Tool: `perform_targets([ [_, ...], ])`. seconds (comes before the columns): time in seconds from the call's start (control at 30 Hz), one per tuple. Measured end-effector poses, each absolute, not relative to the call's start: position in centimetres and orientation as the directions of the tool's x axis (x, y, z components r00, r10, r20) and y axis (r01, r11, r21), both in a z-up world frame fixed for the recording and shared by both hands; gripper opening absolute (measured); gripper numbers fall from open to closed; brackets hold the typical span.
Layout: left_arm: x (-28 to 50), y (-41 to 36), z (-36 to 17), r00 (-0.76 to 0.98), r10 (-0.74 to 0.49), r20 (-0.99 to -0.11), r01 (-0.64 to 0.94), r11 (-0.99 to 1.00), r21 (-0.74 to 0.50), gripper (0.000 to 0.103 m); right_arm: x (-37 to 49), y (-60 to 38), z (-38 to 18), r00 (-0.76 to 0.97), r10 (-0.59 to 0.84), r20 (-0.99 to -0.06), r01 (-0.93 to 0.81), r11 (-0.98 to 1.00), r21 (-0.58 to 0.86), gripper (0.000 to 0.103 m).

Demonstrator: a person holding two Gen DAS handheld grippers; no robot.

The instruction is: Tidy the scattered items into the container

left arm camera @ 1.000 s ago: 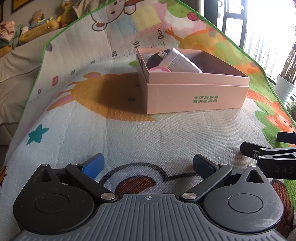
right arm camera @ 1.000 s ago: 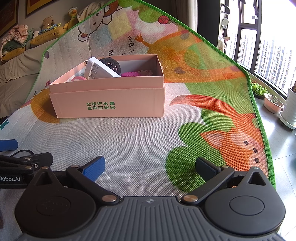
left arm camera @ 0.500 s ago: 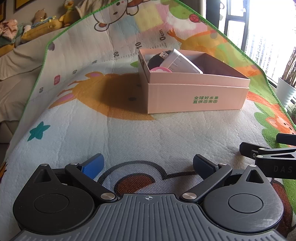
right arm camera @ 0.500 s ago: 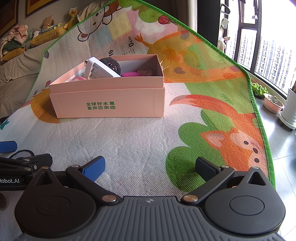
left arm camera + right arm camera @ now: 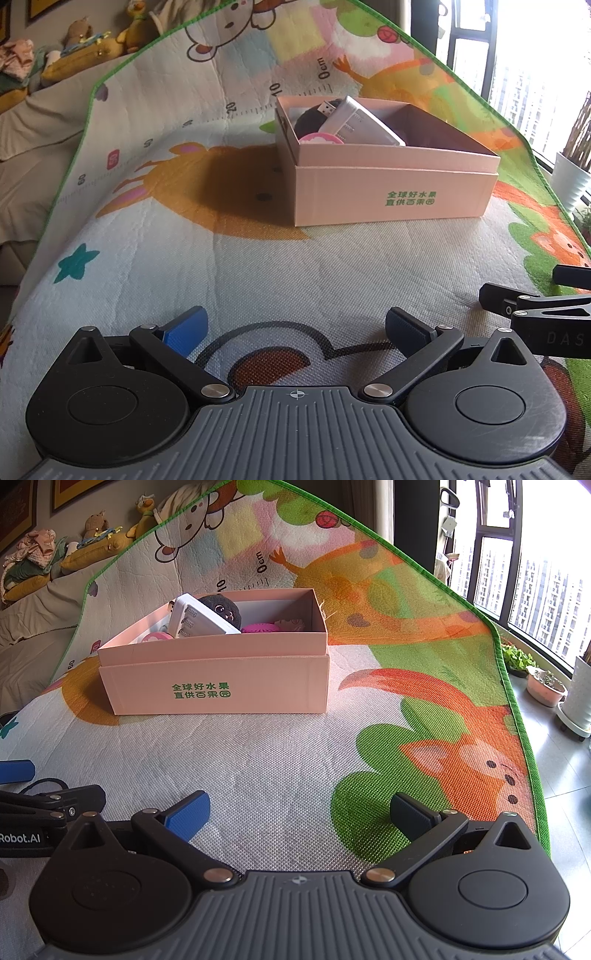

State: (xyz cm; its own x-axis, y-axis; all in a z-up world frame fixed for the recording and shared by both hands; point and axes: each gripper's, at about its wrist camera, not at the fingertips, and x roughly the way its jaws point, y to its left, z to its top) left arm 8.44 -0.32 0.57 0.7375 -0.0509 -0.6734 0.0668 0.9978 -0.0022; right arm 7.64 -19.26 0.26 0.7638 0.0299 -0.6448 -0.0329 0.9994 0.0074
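A cartoon play mat (image 5: 280, 760) with a green border covers the surface, printed with an orange fox (image 5: 469, 760), a teal star (image 5: 75, 262) and a centimetre ruler (image 5: 236, 107). Beyond its far edge, plush toys (image 5: 96, 522) and yellow cushions (image 5: 92, 552) lie on a beige sofa (image 5: 40, 122), with a picture frame (image 5: 74, 489) on the wall above. To the right, a window (image 5: 535, 565) looks onto high-rise buildings, and below it stand a pink plant pot (image 5: 546, 686) and a white pot (image 5: 581, 698) on the grey floor (image 5: 554, 753).
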Motion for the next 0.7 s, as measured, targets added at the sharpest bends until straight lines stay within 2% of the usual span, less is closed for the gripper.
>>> perform_targets([
  [0.7, 8.48, -0.36, 0.48, 0.737, -0.047, -0.675, 0.063, 0.998, 0.000, 0.103, 7.65, -19.26, 0.30, 0.764, 0.030, -0.645, -0.033, 0.999, 0.007, 0.103],
])
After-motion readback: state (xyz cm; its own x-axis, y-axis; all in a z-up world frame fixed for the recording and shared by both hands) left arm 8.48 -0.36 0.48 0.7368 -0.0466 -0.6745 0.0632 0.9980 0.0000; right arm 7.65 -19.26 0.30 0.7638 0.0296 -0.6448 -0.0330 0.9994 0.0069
